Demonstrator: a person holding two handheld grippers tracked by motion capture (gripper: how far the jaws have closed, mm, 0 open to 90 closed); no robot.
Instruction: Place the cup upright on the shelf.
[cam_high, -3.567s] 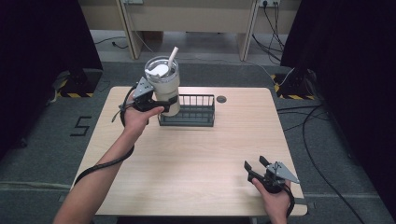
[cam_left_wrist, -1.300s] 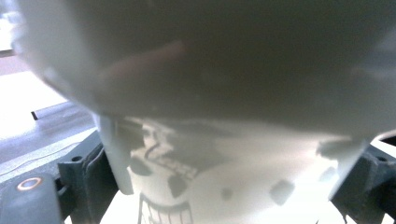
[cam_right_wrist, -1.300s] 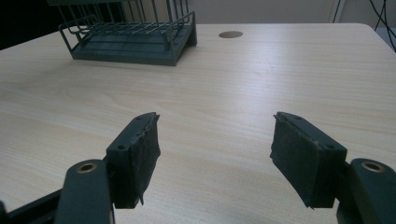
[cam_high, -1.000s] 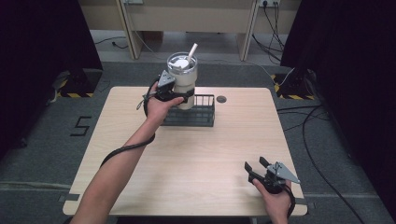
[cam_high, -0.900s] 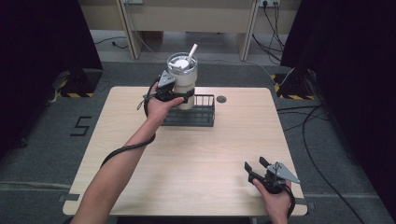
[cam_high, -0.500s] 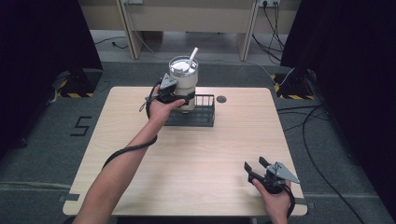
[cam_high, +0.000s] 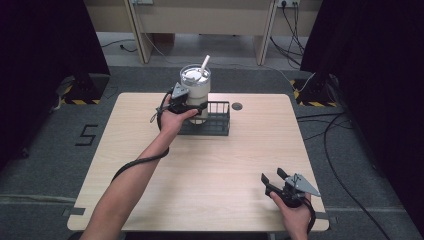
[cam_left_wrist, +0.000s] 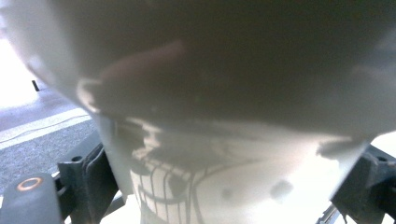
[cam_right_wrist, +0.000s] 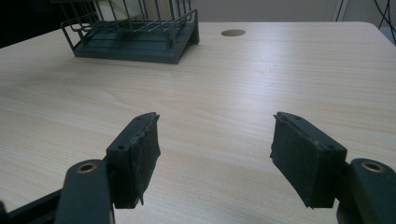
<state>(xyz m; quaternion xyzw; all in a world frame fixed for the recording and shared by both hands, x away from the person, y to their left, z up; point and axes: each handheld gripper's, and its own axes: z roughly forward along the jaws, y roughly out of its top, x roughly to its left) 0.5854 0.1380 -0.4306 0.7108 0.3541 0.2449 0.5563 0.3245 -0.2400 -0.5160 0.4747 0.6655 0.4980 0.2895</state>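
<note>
The left gripper (cam_high: 192, 104) clamps a pale tumbler (cam_high: 196, 92) around its middle, one jaw on each side of the body. The tumbler stands upright with its base down inside the dark wire basket (cam_high: 216, 120), at the basket's left end, and its upper half rises well above the basket's rim. A white straw (cam_high: 204, 62) leans out of the clear lid toward the far right. The basket sits on the far half of the light wooden table (cam_high: 210, 165), just beside a small round grommet hole (cam_high: 237, 106) on its right.

In the left gripper view the tumbler's (cam_left_wrist: 224, 154) curved wall sits very close between the two black jaws, which press against it at either side; the basket's wires are mirrored faintly in its shiny surface.

The right gripper (cam_high: 272, 181) is held low over the near right corner of the table, well apart from the basket and the tumbler. Its jaws are spread wide with nothing between them. In the right gripper view the right gripper (cam_right_wrist: 215, 149) points across bare tabletop (cam_right_wrist: 261, 84) toward the basket (cam_right_wrist: 140, 37), with the grommet hole (cam_right_wrist: 233, 32) beyond
</note>
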